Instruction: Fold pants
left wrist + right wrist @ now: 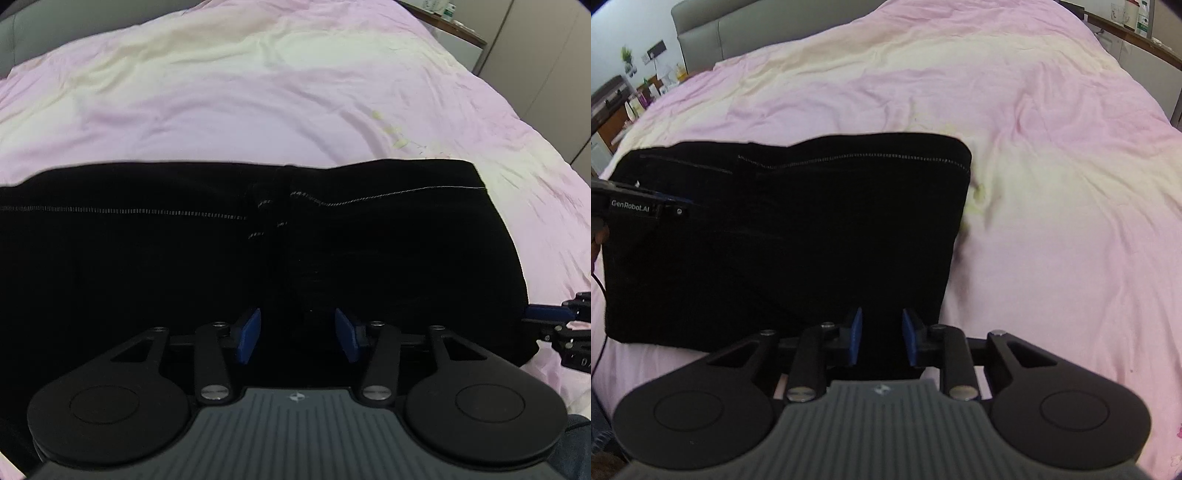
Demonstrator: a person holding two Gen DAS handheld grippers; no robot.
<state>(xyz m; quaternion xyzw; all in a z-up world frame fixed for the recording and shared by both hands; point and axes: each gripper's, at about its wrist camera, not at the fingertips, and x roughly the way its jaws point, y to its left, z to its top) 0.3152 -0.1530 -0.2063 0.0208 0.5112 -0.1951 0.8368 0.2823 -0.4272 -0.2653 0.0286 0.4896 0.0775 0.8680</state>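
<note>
Both tongs are released, jaws apart with nothing between the blue pads. On the left gripper (297, 334) the gap is wide and only dark cloth shows beyond it; on the right gripper (881, 338) the gap is narrower, but I see no fabric pinched in it.

Lying flat on the pink bedsheet (258, 107), the black pants (229, 258) are already doubled into a compact rectangle with pale stitching along the far hem. In the left wrist view they fill the middle band of the frame from the left edge almost to the right; in the right wrist view the pants (783, 240) sit centre-left, with their right edge just above that gripper.

What the coming move turns on: the bundle's long axis runs left to right across both frames, crosswise to the fingers, and the cloth lies straight ahead of each tool. The left gripper is over the middle of the near edge, while the right one is at the near right corner (its tip shows at the lower right of the left view, the right gripper (550, 314)). The right hand looks nearer an end, so carrying that end across toward the left side seems the natural fold.
</note>
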